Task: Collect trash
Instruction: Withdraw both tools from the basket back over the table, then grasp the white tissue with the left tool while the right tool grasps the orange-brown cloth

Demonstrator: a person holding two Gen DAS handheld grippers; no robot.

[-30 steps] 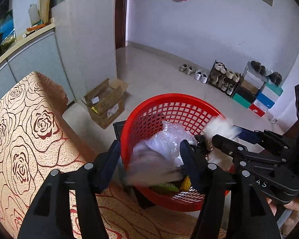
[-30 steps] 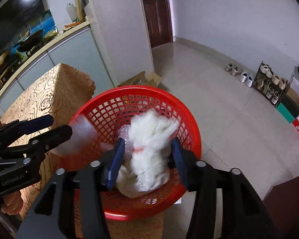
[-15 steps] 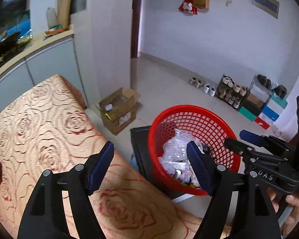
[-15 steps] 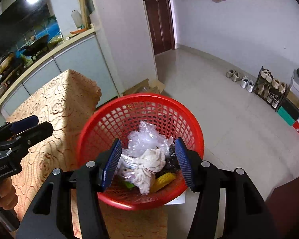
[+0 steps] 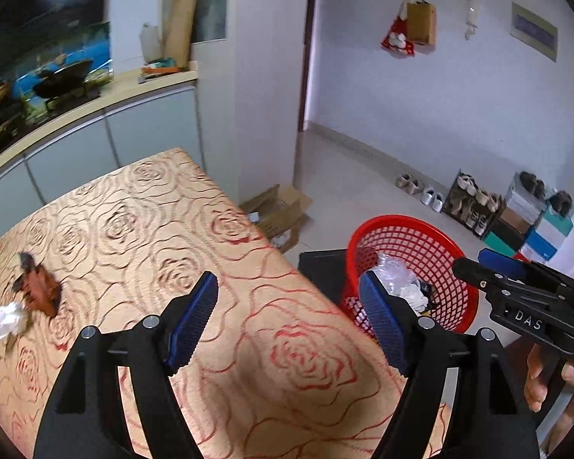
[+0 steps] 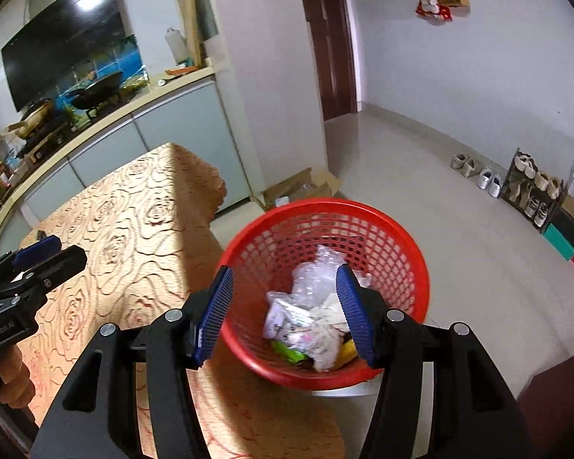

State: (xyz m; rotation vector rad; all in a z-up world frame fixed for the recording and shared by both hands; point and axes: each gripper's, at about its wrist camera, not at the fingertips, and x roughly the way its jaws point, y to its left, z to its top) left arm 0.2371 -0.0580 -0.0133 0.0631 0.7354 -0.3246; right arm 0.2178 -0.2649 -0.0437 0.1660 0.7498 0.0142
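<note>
A red mesh basket (image 6: 394, 229) stands beside the table's right end and holds clear plastic, white tissue and wrappers (image 6: 317, 317); it also shows in the left wrist view (image 5: 440, 244). My right gripper (image 6: 283, 313) is open and empty above the basket's near rim. My left gripper (image 5: 287, 321) is open and empty above the rose-patterned tablecloth (image 5: 141, 222). A brown scrap (image 5: 38, 292) and a crumpled white tissue (image 5: 7, 321) lie on the table at the far left.
A kitchen counter (image 5: 95, 107) with a wok runs behind the table. An open cardboard box (image 5: 275, 210) sits on the floor by the wall. A shoe rack and stacked boxes (image 5: 516, 210) stand at the right wall.
Both grippers let go of their trash into the basket and drew back. The left gripper swung left over the table, bringing the brown scrap and tissue into view.
</note>
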